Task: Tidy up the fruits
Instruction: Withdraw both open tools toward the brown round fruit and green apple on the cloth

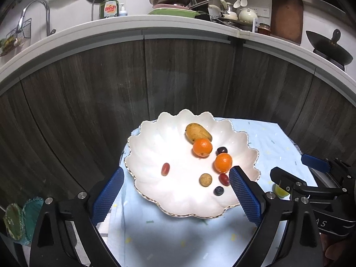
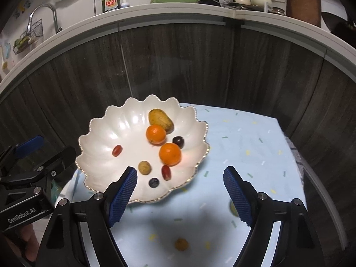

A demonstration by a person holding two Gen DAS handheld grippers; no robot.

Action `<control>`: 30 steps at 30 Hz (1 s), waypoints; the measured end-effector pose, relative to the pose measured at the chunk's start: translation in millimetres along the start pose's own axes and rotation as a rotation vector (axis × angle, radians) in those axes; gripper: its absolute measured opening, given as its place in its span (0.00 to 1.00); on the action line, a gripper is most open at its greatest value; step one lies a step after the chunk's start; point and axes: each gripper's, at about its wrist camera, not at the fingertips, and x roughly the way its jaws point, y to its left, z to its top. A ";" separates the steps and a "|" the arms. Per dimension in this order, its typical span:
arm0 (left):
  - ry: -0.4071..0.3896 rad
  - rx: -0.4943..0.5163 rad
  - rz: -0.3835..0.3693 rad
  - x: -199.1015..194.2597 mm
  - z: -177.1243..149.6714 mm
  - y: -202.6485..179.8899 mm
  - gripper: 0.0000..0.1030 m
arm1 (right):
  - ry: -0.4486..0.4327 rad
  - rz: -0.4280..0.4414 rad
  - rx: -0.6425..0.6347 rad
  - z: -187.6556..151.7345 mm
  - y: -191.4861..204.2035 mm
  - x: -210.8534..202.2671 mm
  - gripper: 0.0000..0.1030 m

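Note:
A white scalloped plate on a pale blue cloth holds several fruits: a yellow mango, two oranges, a dark plum, red grapes, a small brown fruit and a blueberry. My left gripper hangs open over the plate's near side with nothing between its fingers. My right gripper is open and empty at the plate's right edge. Off the plate lie a brown fruit and a yellow-green fruit, half hidden.
Dark wooden cabinet doors rise right behind the cloth, under a white counter with dish soap, pans and crockery. The cloth's right half is bare. Green woven coasters sit at the far left.

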 end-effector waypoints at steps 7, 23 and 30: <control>0.019 -0.007 -0.024 -4.8 -3.8 -21.9 0.95 | -0.020 -0.030 0.008 -2.3 -24.0 -12.7 0.79; 0.036 0.003 -0.021 -19.5 -23.9 -69.0 0.95 | -0.028 -0.060 0.009 -26.9 -68.7 -29.1 0.79; 0.058 0.002 -0.026 -20.8 -39.0 -87.6 0.99 | -0.031 -0.067 0.010 -38.6 -84.0 -31.5 0.79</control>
